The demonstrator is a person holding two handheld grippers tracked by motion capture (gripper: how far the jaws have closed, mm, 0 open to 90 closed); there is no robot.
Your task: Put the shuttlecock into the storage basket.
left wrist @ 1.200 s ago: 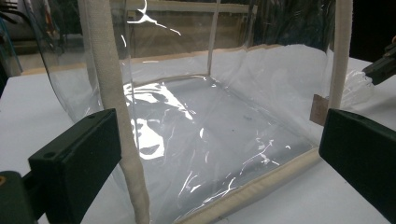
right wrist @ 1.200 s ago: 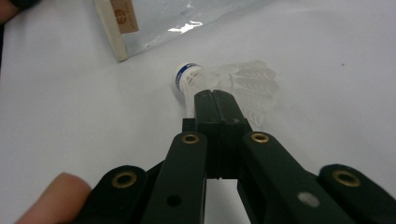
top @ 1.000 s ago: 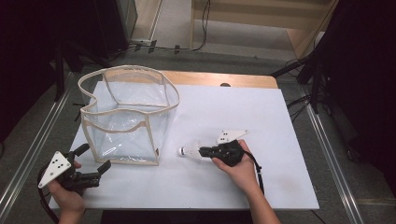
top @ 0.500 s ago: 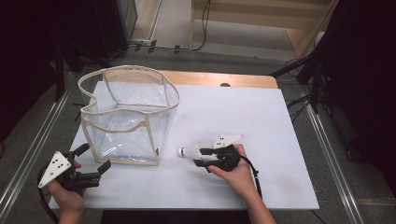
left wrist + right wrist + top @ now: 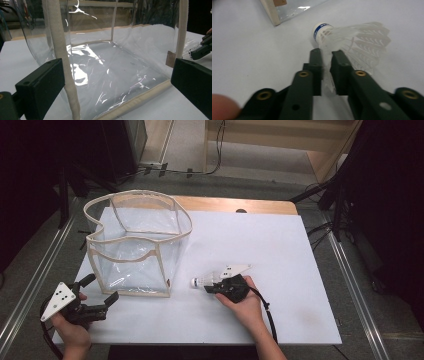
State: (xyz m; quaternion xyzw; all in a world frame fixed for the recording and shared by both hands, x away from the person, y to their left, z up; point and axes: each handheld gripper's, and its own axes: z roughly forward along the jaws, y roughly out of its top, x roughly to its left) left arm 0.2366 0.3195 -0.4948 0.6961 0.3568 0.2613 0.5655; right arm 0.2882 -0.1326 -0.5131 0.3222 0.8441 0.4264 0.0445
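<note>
High view, shuttlecock: I see the shuttlecock (image 5: pixel 201 281) lying on its side on the white table (image 5: pixel 280 250), cork end toward the clear bag (image 5: pixel 135 245), just beside the bag's near right corner but not touching it.
High view, right gripper: my right gripper (image 5: pixel 214 287) lies low and nearly flat along the table, pointing left, the hand (image 5: pixel 245 300) wrapped round its rear with the wrist coming in from the bottom edge.
High view, left gripper: the left gripper (image 5: pixel 100 292) sits at the table's near left corner, its jaws spread, aimed at the bag's front face, the grey plate tilted up and outward.
Left gripper view: the two black jaws stand wide apart with nothing between them but the bag's front wall (image 5: pixel 107 72) and its cream binding ahead; the bag stands open and looks empty.
Right gripper view: the jaws are pinched together on the feather skirt (image 5: pixel 359 42), just behind the white cork (image 5: pixel 320 28).
Doing it well: I judge the step is lifting the shuttlecock toward the bag. The feathers crush easily, so I would hold lightly, lift straight up, and clear the bag's rim before moving across.
Left hand's part: I would close on the binding to steady the soft bag.
</note>
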